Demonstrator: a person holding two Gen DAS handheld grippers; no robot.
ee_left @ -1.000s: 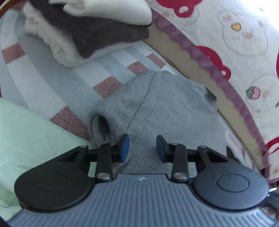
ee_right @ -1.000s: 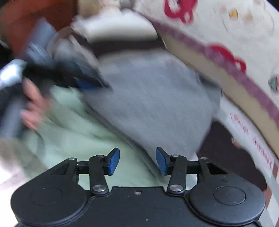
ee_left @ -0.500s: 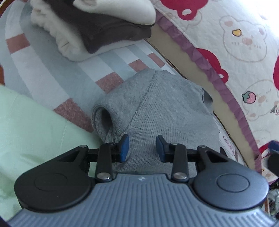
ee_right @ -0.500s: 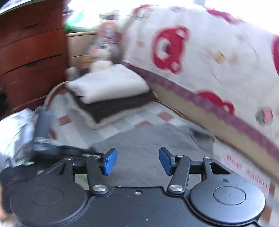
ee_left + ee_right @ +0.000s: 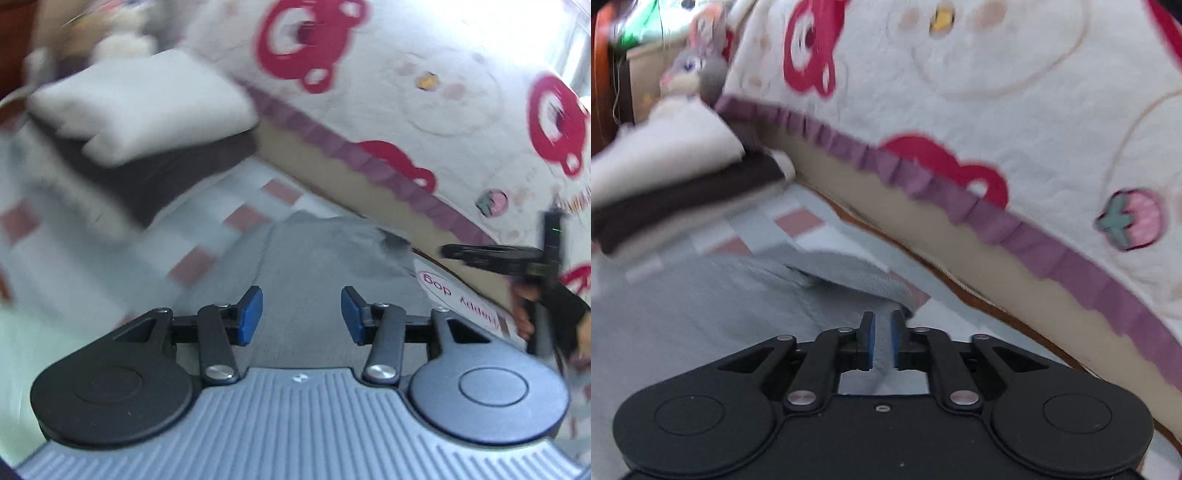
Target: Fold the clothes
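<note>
Beside us runs the bed (image 5: 1015, 92), its cartoon quilt hanging to a purple frill, and under us lies the checked mat (image 5: 236, 218). At the mat's far end sits a stack of folded clothes (image 5: 122, 122), cream over dark brown. The grey sweater (image 5: 306, 266) lies spread on the mat between the stack and us.

Our right gripper (image 5: 882, 339) has its pads nearly closed on a grey edge of the sweater near the bed side. Our left gripper (image 5: 301, 317) hangs above the sweater, pads wide apart, holding nothing.

We judge a fold is under way. We should keep the pinch firm, lift the edge low and straight, and use the left to hold the body flat.
</note>
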